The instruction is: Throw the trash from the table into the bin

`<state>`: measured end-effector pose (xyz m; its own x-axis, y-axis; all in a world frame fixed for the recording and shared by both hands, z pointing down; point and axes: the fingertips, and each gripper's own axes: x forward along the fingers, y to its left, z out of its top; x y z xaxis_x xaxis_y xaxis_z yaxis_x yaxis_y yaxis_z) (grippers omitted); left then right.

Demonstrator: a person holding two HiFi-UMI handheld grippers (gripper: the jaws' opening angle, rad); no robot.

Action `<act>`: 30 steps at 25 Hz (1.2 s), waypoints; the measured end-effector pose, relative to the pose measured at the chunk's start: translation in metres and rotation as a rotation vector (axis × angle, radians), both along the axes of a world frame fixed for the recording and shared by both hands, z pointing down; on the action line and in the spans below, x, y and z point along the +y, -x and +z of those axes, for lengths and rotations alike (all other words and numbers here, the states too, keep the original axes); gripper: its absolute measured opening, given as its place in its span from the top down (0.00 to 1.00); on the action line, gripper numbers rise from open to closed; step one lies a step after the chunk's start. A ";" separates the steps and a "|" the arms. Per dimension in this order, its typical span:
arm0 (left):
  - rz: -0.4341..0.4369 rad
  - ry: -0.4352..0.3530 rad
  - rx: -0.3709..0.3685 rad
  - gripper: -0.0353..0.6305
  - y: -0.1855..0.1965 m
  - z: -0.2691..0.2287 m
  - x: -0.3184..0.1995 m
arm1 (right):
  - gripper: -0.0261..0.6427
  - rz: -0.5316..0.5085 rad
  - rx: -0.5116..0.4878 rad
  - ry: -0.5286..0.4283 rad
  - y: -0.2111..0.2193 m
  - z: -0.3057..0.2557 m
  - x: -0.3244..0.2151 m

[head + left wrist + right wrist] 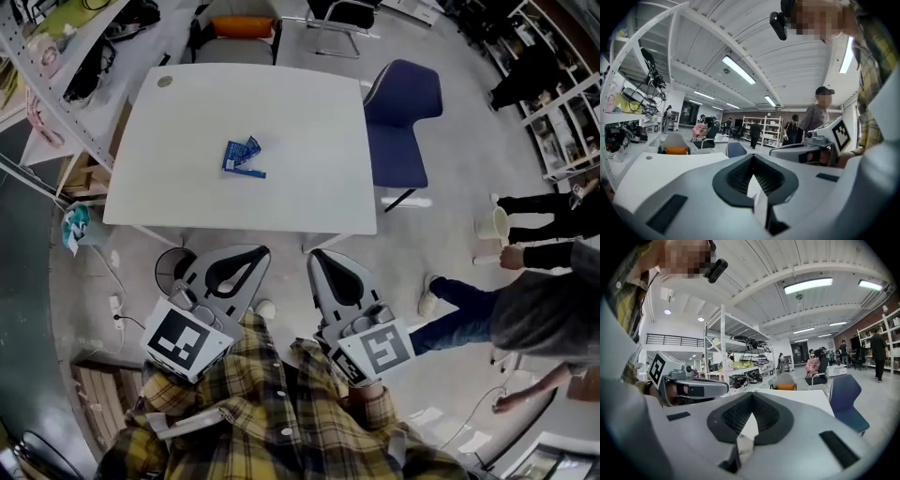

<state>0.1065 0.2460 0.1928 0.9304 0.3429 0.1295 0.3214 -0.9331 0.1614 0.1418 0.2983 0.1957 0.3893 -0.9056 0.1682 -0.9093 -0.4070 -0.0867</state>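
Note:
A crumpled blue wrapper [244, 157] lies near the middle of the white table [309, 197]. Both grippers hang side by side in front of the table's near edge, short of the wrapper. My left gripper [251, 253] is shut and holds nothing, and so is my right gripper [319, 255]. A dark round bin [172, 268] stands on the floor by the table's near left corner, partly behind the left gripper. In the left gripper view the shut jaws [752, 157] cover the tabletop [656, 164] and hide the wrapper. The right gripper view shows the same past its jaws [751, 395].
A blue chair [403, 112] stands at the table's right side and a grey chair with an orange cushion [242, 28] at its far end. Shelving [56, 75] lines the left. People [544, 309] and a white bucket [492, 225] are on the right.

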 end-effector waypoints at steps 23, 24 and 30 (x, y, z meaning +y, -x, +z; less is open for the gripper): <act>-0.063 -0.036 -0.005 0.94 -0.167 0.003 -0.153 | 0.96 -0.079 0.013 0.005 -0.174 -0.002 -0.164; -0.065 -0.033 -0.015 0.94 -0.170 0.006 -0.156 | 0.96 -0.079 0.007 0.009 -0.178 0.000 -0.167; -0.106 -0.004 -0.074 0.94 -0.182 0.024 -0.161 | 0.96 -0.108 -0.049 0.040 -0.191 0.016 -0.168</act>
